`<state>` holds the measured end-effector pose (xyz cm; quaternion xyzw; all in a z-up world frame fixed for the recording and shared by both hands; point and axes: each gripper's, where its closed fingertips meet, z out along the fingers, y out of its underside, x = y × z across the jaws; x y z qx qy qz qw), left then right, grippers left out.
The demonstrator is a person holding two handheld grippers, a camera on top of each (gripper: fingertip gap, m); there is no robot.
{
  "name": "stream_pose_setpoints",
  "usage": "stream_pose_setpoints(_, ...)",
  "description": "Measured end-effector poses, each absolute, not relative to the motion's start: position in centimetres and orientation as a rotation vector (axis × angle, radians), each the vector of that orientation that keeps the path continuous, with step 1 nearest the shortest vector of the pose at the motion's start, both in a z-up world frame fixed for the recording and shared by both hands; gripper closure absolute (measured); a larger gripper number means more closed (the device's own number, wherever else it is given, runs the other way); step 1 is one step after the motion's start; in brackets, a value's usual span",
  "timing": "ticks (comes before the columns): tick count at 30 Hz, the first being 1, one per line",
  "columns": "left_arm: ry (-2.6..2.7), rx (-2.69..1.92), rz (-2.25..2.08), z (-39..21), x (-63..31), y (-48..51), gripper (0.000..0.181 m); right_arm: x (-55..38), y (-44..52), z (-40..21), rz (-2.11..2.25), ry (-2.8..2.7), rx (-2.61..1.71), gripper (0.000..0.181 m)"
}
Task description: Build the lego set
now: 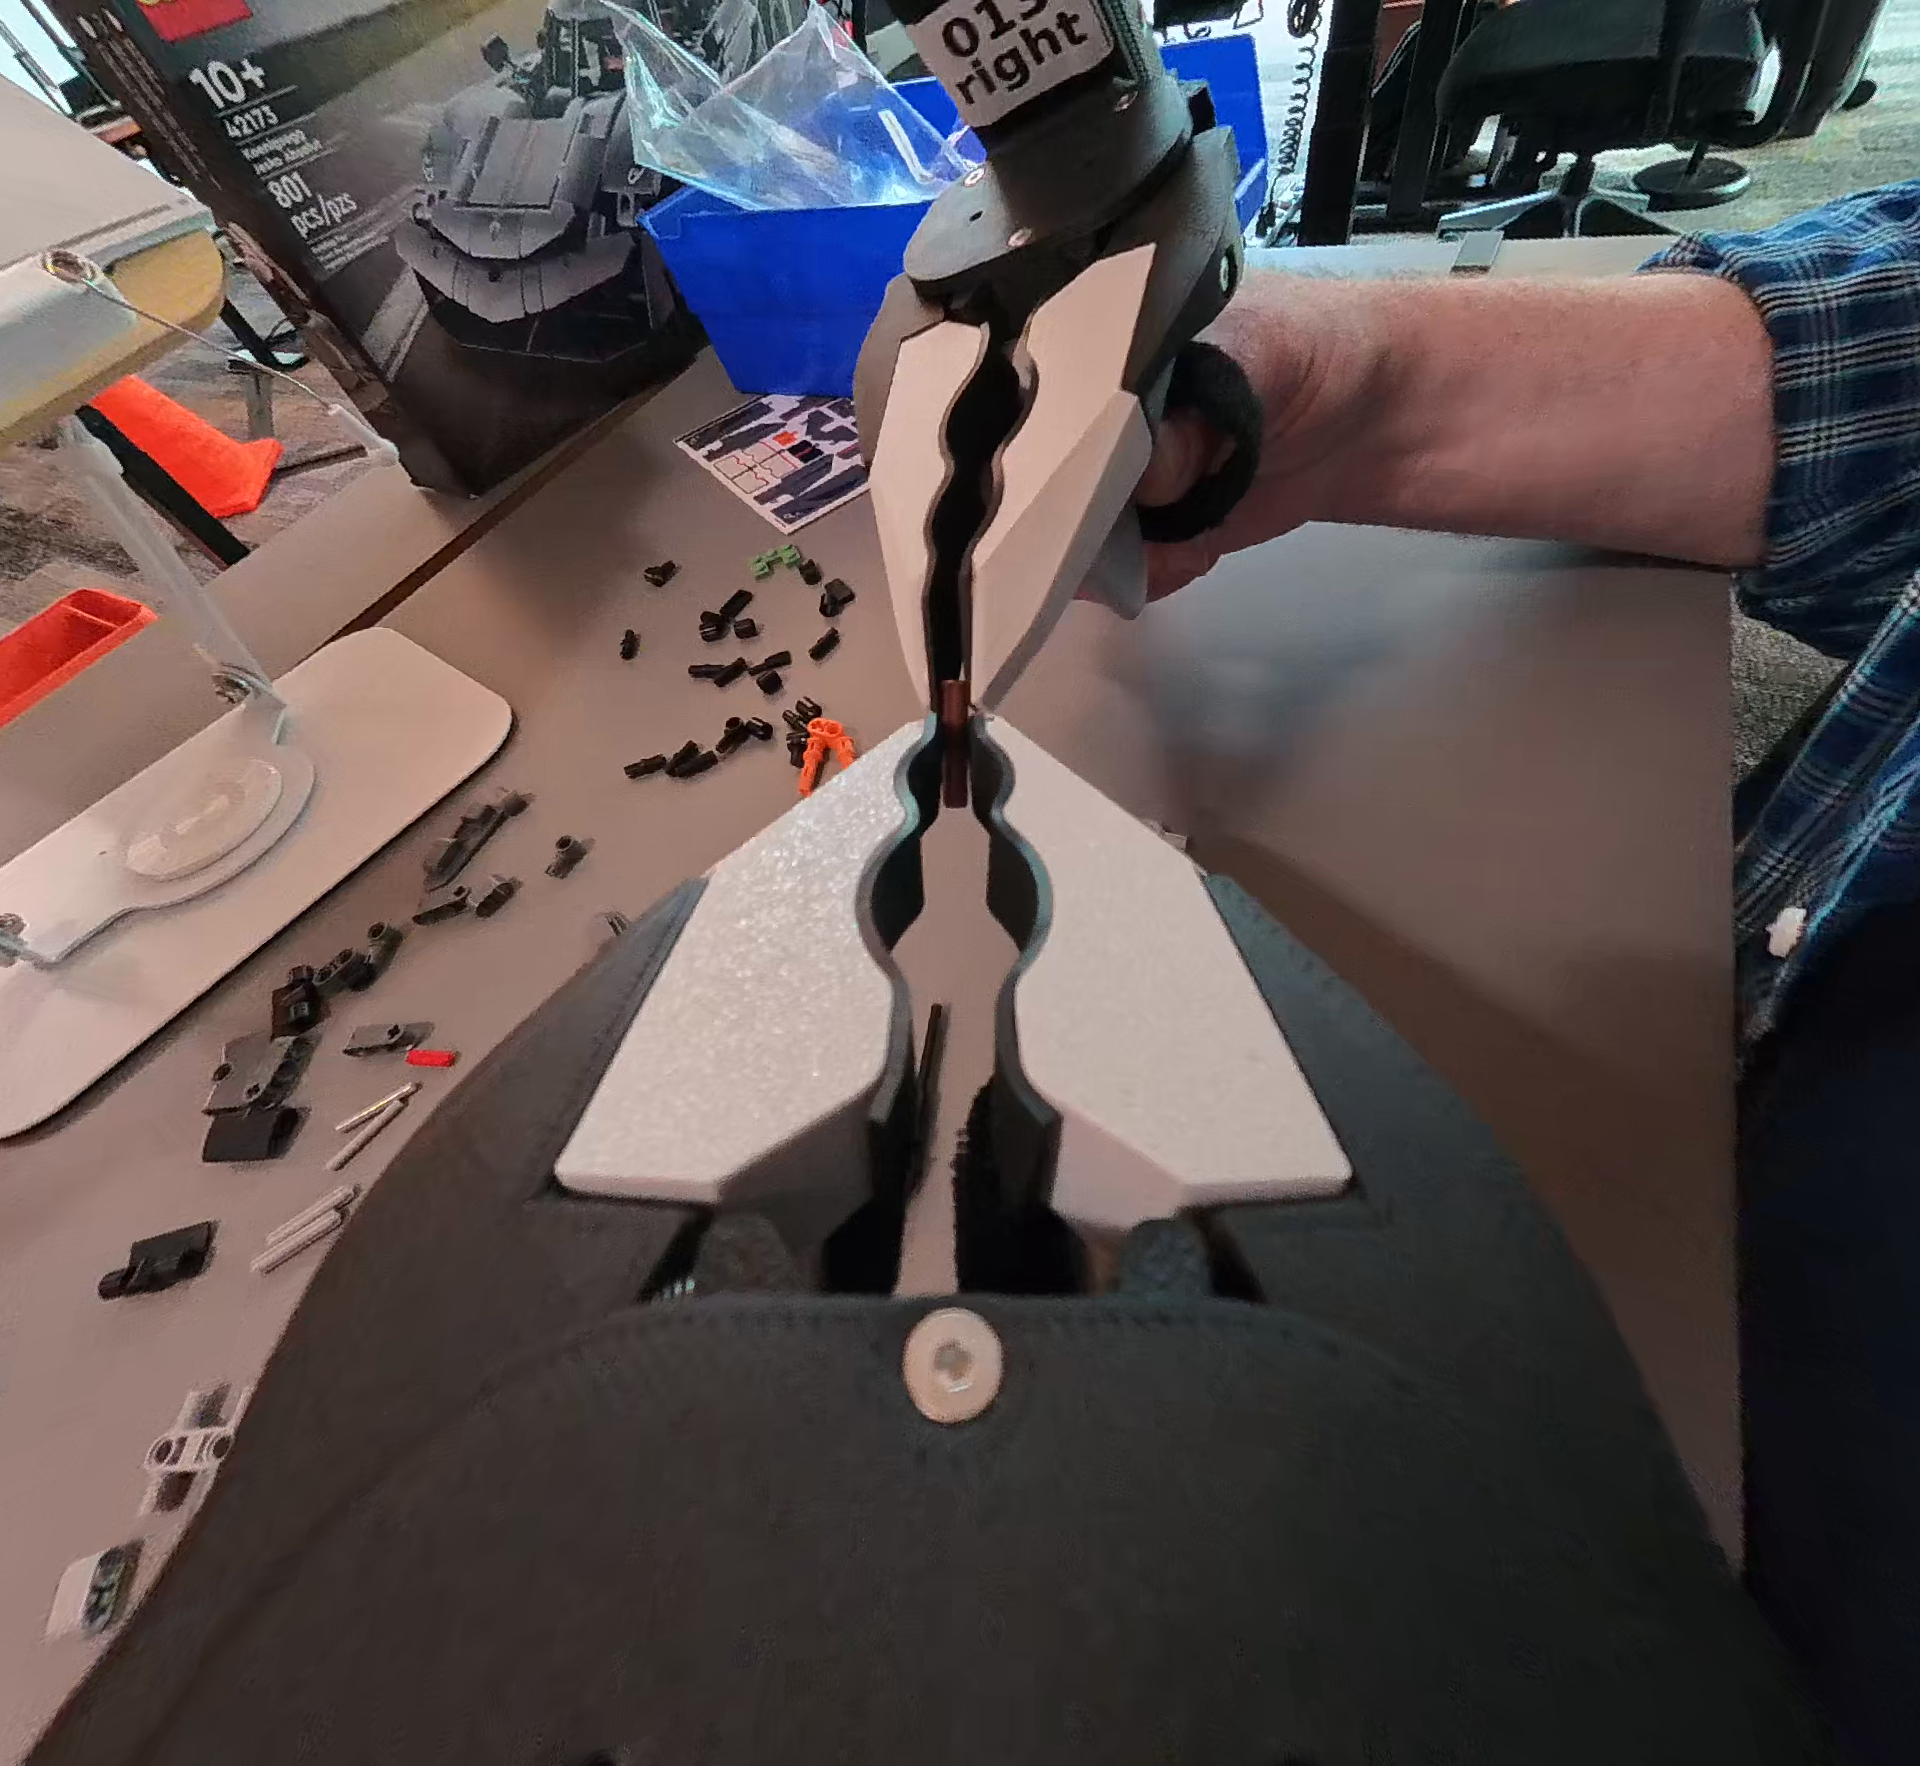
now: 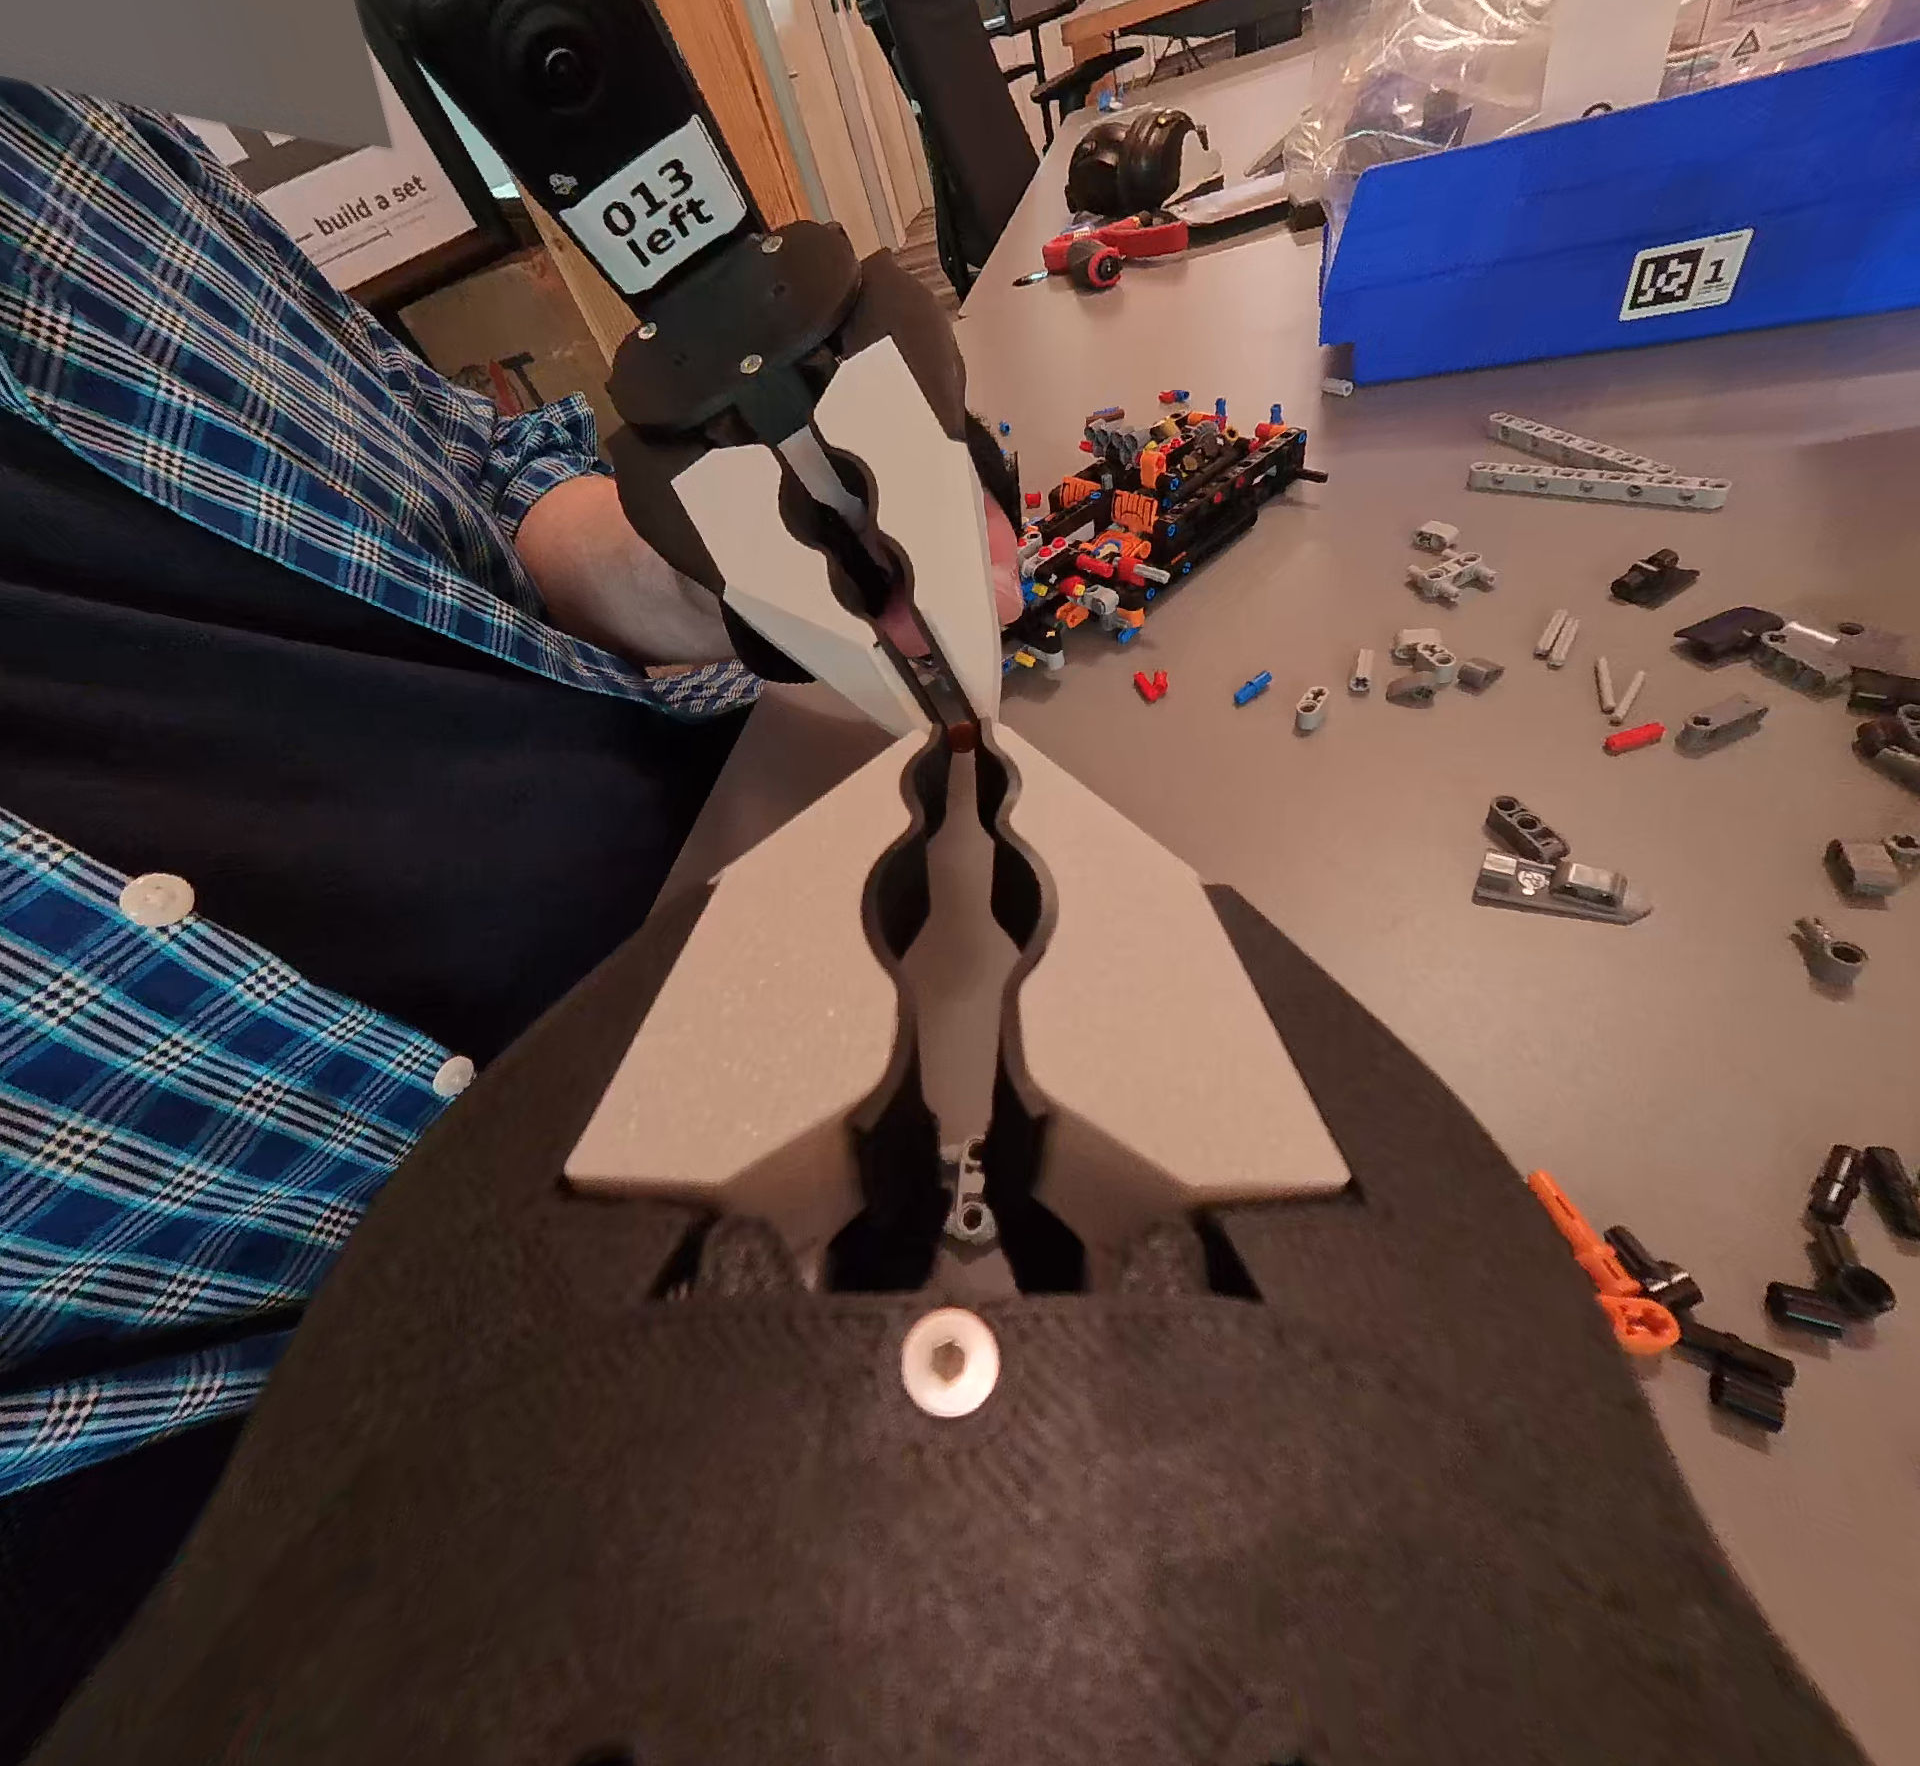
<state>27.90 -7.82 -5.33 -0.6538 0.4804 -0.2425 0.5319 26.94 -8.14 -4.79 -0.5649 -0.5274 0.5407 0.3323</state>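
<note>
My left gripper and right gripper meet tip to tip above the grey table. The left gripper is shut on a thin dark axle that runs back between its fingers. A short brown piece sits at the axle's end, and the right gripper is shut on it from above. In the right wrist view the brown piece shows end-on between the tips, with the left gripper opposite. A partly built, multicoloured chassis lies on the table behind them.
The set's box and a blue bin with plastic bags stand at the back. A sticker sheet, loose black pins, an orange piece and grey beams lie around. A white stand base is at left. Only a small space, under 4 cm, lies between the two pairs of fingers.
</note>
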Motion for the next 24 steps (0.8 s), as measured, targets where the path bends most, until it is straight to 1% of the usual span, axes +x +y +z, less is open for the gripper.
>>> stream_pose_setpoints(9, 1.08, -1.561, -0.615, -4.8, 27.6, -7.5, 0.177, 27.4, -7.6, -3.8, 1.441, -1.316, -1.451, 0.179)
stream_pose_setpoints(24, 1.059, -1.601, -0.616, -5.4, 27.2, -7.4, 0.171, 28.0, -6.5, -3.7, 1.386, -1.283, -1.464, 0.179)
